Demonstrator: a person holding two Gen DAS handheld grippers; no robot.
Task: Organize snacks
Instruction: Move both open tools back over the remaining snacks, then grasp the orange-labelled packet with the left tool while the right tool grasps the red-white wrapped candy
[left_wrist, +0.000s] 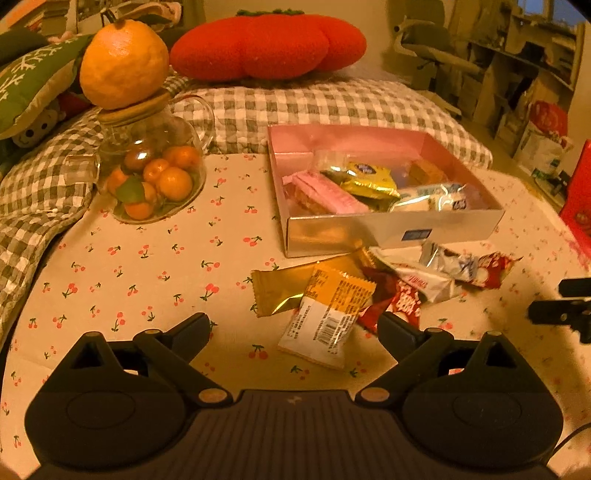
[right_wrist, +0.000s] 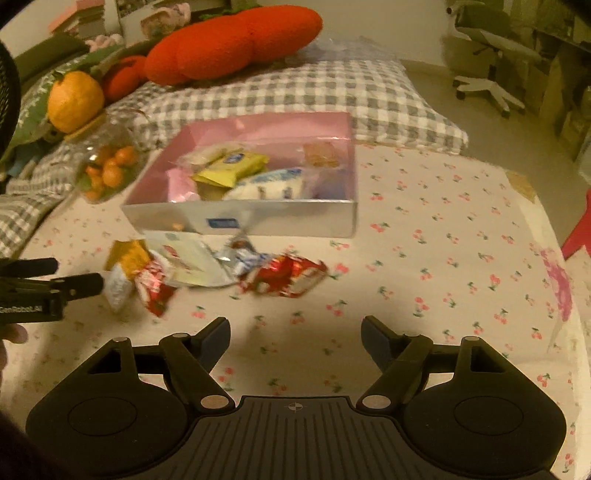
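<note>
Snacks (left_wrist: 369, 291) lying overlapped before box (left_wrist: 391, 230) on counter (left_wrist: 147, 266); we are holding left gripper (left_wrist: 295, 328) and right gripper (right_wrist: 295, 336) open, empty. We risk pinching two wrappers together.

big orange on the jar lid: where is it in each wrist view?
Left wrist: big orange sits upper left, on the wooden lid of the glass jar of small oranges.
Right wrist: big orange sits far left, upper part, above the same glass jar, which is blurred.
Shared landmark: the pink-lined box of snacks, right of the jar in both views.
</note>
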